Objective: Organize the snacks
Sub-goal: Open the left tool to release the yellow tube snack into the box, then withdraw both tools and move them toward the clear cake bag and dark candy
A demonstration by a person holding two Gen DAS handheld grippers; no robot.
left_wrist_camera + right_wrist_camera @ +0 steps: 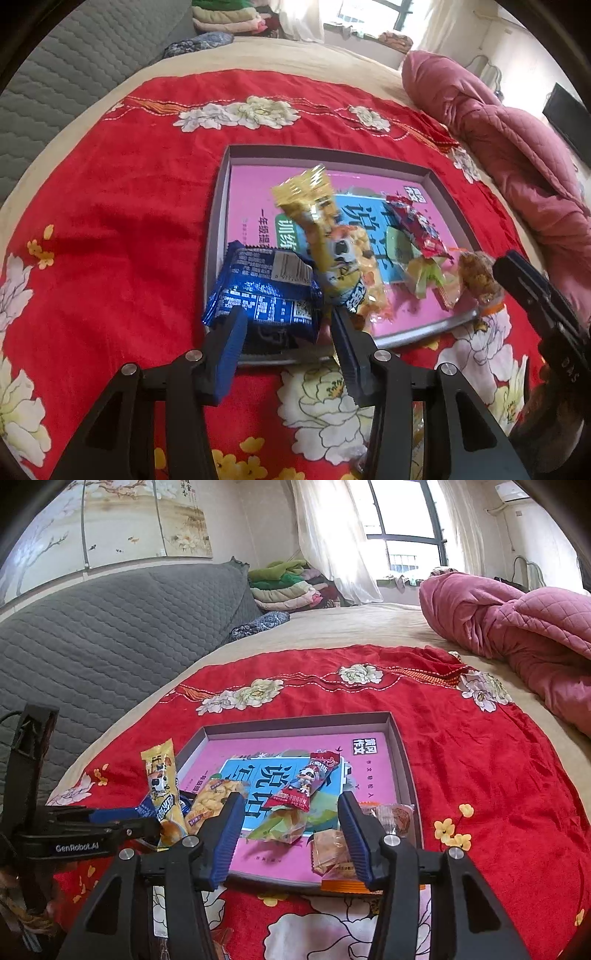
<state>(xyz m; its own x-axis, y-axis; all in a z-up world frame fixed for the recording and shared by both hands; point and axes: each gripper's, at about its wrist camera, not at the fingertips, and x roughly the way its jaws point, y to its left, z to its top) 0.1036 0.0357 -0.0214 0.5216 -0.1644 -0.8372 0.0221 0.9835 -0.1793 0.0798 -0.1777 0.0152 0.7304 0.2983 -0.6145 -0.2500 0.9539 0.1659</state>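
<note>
Lying on a red floral cloth (480,775), the shallow tray (218,229) holds the snacks. The left gripper (288,325) stands part-open around a blue packet (266,291), its right pad beside a yellow packet (328,236), grip unclear. The right gripper (291,812) hangs part-open and empty above a green-wrapped snack (280,829) and red packet (310,781)

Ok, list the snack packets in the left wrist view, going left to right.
Blue packet → yellow packet → red packet → green-edged clear packet → clear packet of brown snacks.
</note>
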